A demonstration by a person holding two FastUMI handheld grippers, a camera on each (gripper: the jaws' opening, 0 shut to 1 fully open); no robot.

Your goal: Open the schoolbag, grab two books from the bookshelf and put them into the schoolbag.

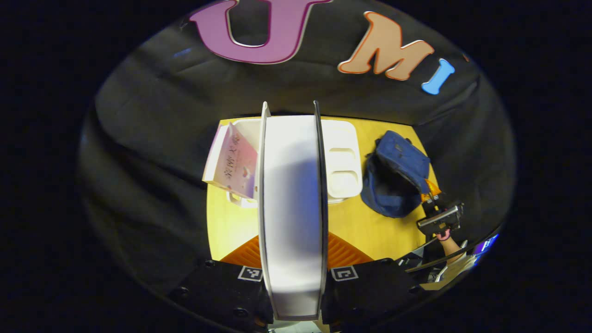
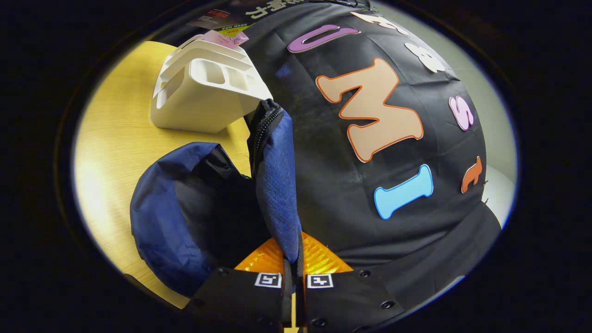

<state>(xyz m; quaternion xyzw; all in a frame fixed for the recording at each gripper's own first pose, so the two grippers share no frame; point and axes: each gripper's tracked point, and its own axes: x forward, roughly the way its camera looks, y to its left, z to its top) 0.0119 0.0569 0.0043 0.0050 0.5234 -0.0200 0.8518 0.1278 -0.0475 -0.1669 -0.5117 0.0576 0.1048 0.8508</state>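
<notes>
Your left gripper (image 1: 292, 259) clamps one white book (image 1: 292, 203), spine-up, long axis toward twelve o'clock. Your right gripper (image 2: 292, 273) pinches the schoolbag (image 2: 194, 208) flap. One pink book (image 1: 233, 162) leans in the bookshelf (image 1: 344, 157).

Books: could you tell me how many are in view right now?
2. One white book is clamped in the left gripper above the table; a pink one leans in the bookshelf. Others may be hidden behind them.
</notes>
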